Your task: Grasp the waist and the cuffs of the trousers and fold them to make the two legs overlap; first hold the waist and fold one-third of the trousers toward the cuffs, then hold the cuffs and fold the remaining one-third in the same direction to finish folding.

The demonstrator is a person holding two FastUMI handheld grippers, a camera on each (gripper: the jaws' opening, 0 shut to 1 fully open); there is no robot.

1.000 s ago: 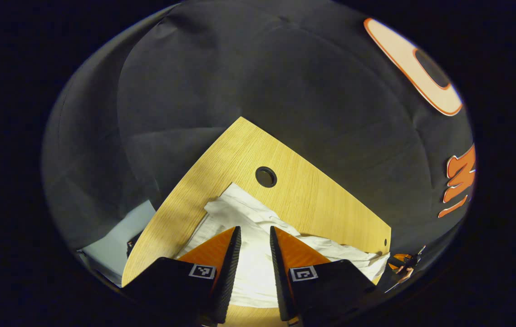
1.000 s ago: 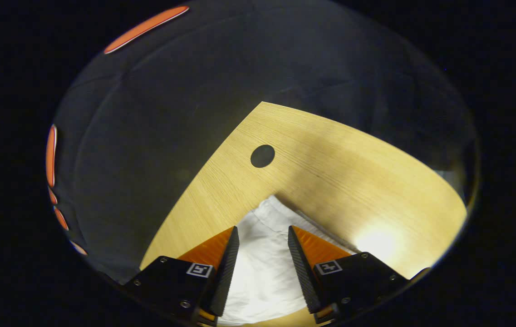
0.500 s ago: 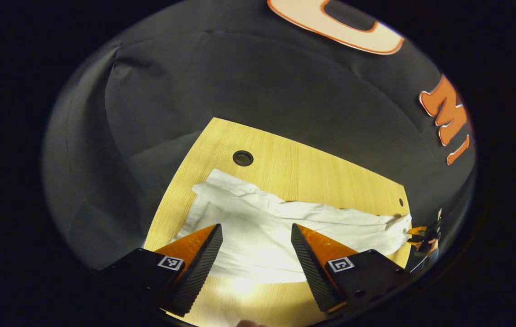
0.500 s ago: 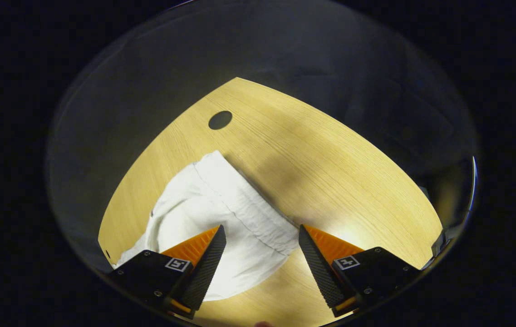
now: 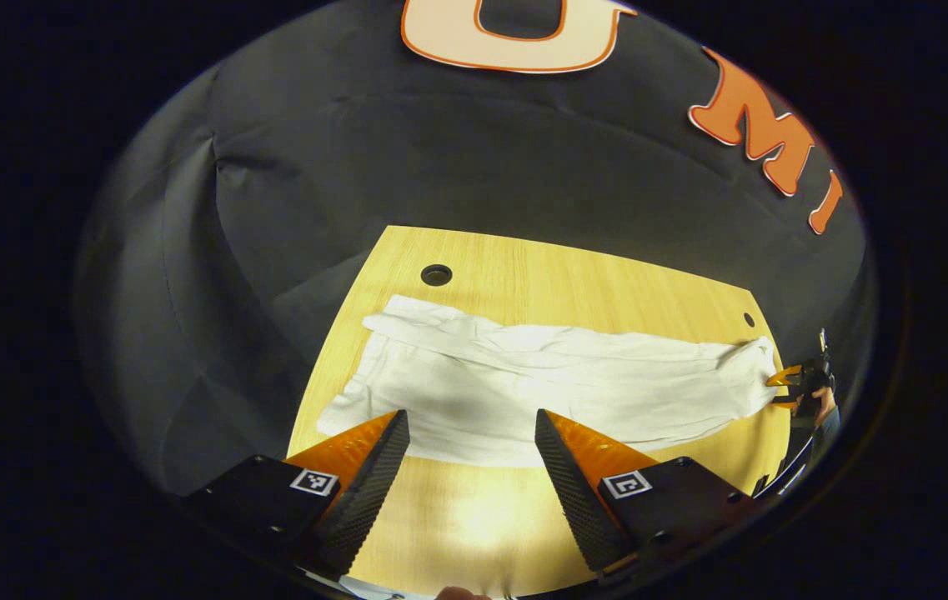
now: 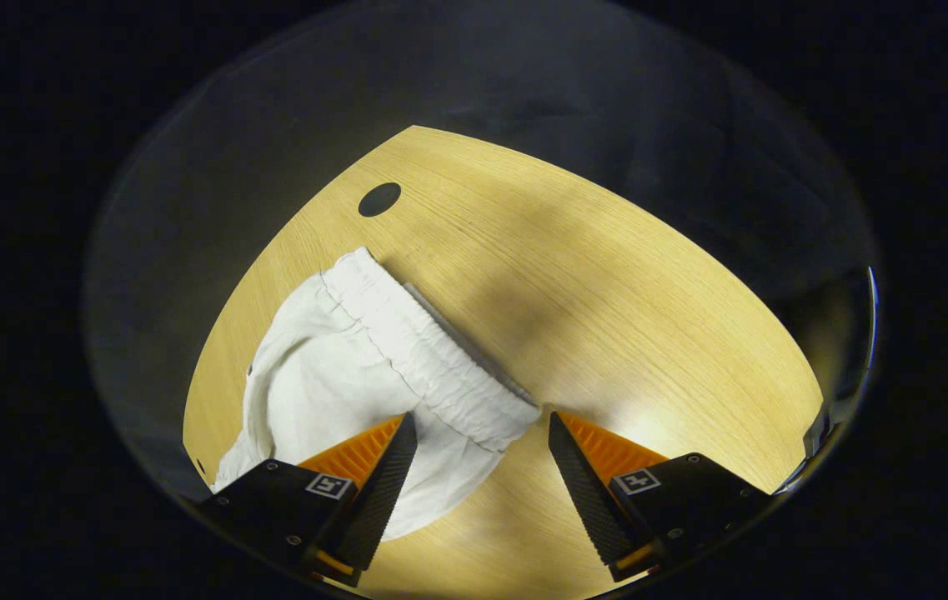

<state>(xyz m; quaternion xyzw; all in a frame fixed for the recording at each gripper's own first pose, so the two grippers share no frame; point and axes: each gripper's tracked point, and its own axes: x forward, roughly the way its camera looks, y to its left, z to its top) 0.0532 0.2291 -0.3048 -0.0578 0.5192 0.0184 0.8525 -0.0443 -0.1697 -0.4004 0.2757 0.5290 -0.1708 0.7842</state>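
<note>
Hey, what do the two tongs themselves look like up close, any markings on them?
The left tongs and the right tongs look alike: each has two wedge-shaped fingers tapering to a point, with ridged, textured inner faces. Each finger sits on a black block base carrying a small square black-and-white marker. On the right tongs' bases, small screws show. No cables are visible.

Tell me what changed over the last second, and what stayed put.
Both grippers let go: the left gripper and right gripper opened from narrow gaps over the cloth and drew back, so more of the white trousers shows. The trousers stayed flat on the wooden table.
</note>
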